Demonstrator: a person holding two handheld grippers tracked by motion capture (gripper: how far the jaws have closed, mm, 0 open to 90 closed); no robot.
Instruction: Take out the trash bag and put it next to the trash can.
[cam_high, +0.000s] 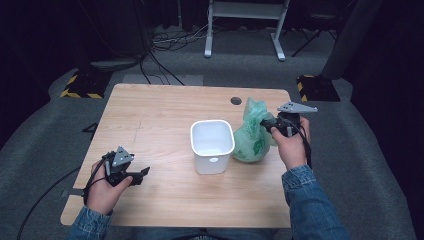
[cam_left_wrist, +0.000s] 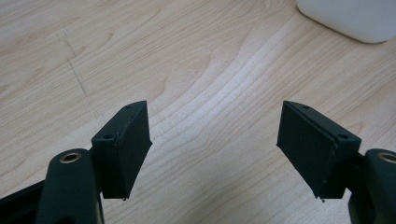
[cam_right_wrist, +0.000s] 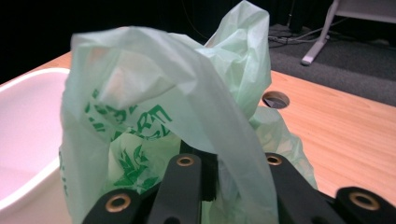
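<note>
Meanwhile, the right tool (cam_right_wrist: 210, 186) is pinching the green bag (cam_right_wrist: 154, 116) beside the white bin (cam_high: 212, 145), while the left tool (cam_left_wrist: 215, 149) is resting spread apart over the table (cam_high: 150, 115).

Right gripper view: the bag (cam_right_wrist: 187, 116) is draping over the right gripper (cam_right_wrist: 219, 179), hiding the jaw tips; film is lying between them, but the pads' contact is not visible. The bin (cam_right_wrist: 28, 135) is running off the left edge. High view: the bag's contents are not showing through the plastic. Left gripper view: the top edge is cutting the bin down to one corner.
</note>
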